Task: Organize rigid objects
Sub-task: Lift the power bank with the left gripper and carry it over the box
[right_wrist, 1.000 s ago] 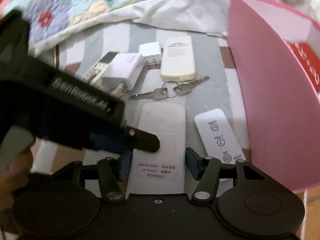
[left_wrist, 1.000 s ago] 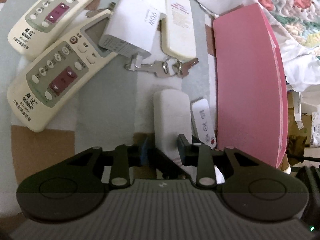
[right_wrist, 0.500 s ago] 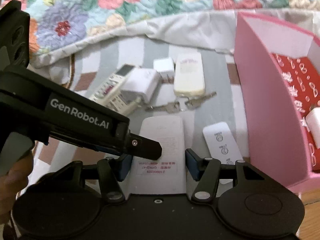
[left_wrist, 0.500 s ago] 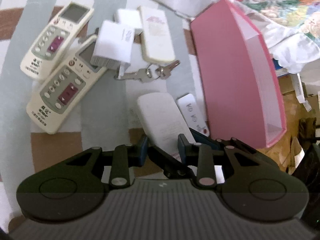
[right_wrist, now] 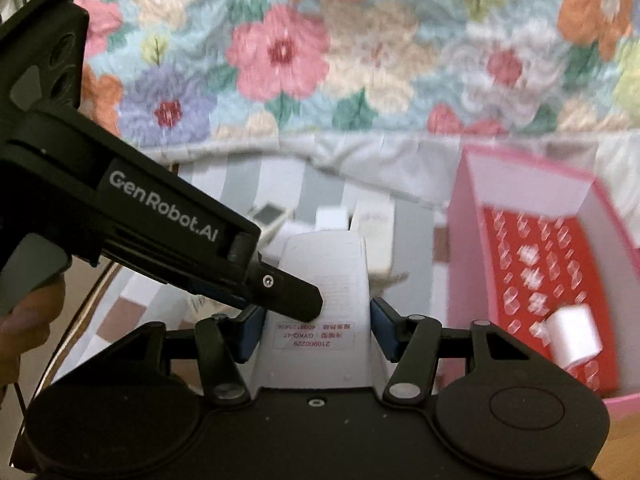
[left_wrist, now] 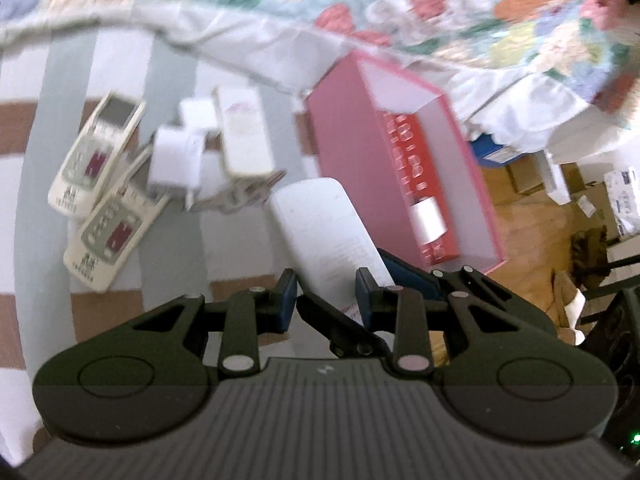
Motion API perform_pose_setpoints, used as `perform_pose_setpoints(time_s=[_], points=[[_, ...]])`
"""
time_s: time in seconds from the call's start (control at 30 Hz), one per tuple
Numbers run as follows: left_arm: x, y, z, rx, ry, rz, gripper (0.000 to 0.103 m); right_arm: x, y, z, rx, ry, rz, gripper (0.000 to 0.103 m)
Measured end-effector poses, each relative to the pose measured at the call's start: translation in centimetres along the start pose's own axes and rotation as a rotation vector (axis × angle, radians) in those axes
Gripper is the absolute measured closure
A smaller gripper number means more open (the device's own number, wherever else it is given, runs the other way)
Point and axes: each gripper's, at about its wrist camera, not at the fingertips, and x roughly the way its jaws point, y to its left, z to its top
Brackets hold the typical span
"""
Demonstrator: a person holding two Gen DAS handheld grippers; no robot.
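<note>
Striped bed sheet (left_wrist: pixel 120 264) under my tools, floral quilt (right_wrist: pixel 320 60) beyond. Right tool (right_wrist: pixel 318 330) clamps white remote (right_wrist: pixel 324 292); left tool (left_wrist: pixel 326 300) clamps its edge. Pink box (right_wrist: pixel 460 264) right, holding white charger (right_wrist: pixel 574 334).

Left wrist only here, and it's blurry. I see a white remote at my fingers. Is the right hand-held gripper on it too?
Observer: Yes. The right wrist view shows the right hand-held gripper with a blue pad on each long edge of the white remote.
Operator: Which face is up?
Observer: The back. A printed label sits between the pads, and no buttons show.
Operator: Where does the left one meet it?
Observer: The left hand-held gripper comes in from the left of that view, and one fingertip lies across the remote's back. I cannot tell whether it clamps.
</note>
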Motion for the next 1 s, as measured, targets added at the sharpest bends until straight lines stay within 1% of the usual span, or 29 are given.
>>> perform_pose_setpoints(time_s=[0.13, 0.23, 0.37, 0.47, 0.6, 0.63, 0.73, 0.83, 0.9, 1.0], points=[[-2.2, -2.9, 0.6, 0.074, -0.048, 0.0, 0.073, -2.7, -0.4, 1.4, -0.042, -0.066, -0.02, 0.041], [-3.4, -4.5, 1.0, 0.101, -0.071, -0.011, 0.073, -4.3, -0.7, 1.8, -0.064, -0.135, -0.04, 0.041], [-3.4, -6.5, 2.4, 0.129, -0.06, -0.022, 0.073, -5.4, -1.4, 2.9, -0.074, -0.153, -0.076, 0.041], [-2.8, -8.4, 3.9, 0.152, -0.038, -0.028, 0.073, -6.2, -2.9, 4.0, -0.062, -0.154, -0.09, 0.041], [-1.0, -11.2, 5.4, 0.184, -0.016, -0.02, 0.073, -6.5, -5.7, 5.0, -0.014, -0.13, -0.1, 0.041], [-0.4, -11.8, 5.7, 0.189, -0.01, -0.015, 0.073, -6.4, -6.8, 5.2, 0.02, -0.116, -0.093, 0.041], [2.3, -13.1, 6.8, 0.171, 0.032, -0.012, 0.073, -5.7, -9.7, 5.8, 0.076, -0.057, -0.094, 0.041], [5.4, -13.9, 7.8, 0.146, 0.084, -0.002, 0.073, -4.6, -12.3, 5.4, 0.111, -0.023, -0.091, 0.041], [7.4, -14.4, 8.1, 0.148, 0.119, 0.03, 0.073, -3.5, -14.0, 4.7, 0.164, -0.002, -0.075, 0.041], [10.0, -15.1, 7.9, 0.173, 0.153, 0.099, 0.073, -2.1, -15.8, 3.1, 0.225, 0.01, -0.037, 0.041]])
